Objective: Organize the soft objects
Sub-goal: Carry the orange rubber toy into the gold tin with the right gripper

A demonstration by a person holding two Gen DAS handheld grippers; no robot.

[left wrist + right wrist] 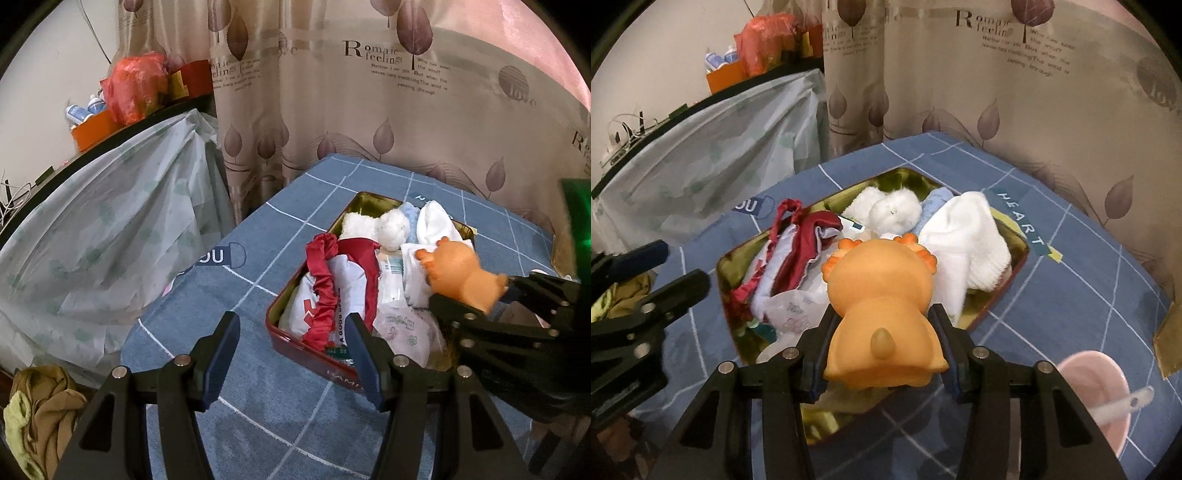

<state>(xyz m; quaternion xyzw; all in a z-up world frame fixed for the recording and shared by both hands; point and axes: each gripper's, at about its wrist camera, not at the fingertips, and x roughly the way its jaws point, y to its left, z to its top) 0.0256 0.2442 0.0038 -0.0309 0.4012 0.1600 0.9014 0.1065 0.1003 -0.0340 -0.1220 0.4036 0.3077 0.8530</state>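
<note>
Blue grid-pattern cloth under red tin, leaf-print curtain behind; left gripper spread empty, right gripper pinching orange toy.

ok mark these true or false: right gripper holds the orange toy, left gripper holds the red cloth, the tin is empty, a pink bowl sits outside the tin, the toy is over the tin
1. The right gripper is shut on the orange toy. True.
2. The left gripper holds the red cloth. False: its jaws stand open with nothing between them; the cloth lies in the tin.
3. The tin is empty. False: it holds the red cloth, a white towel, a white fluffy toy and other soft items.
4. A pink bowl sits outside the tin on the blue checked cloth. True; a white spoon rests in it.
5. The orange toy is held over the tin. True.
</note>
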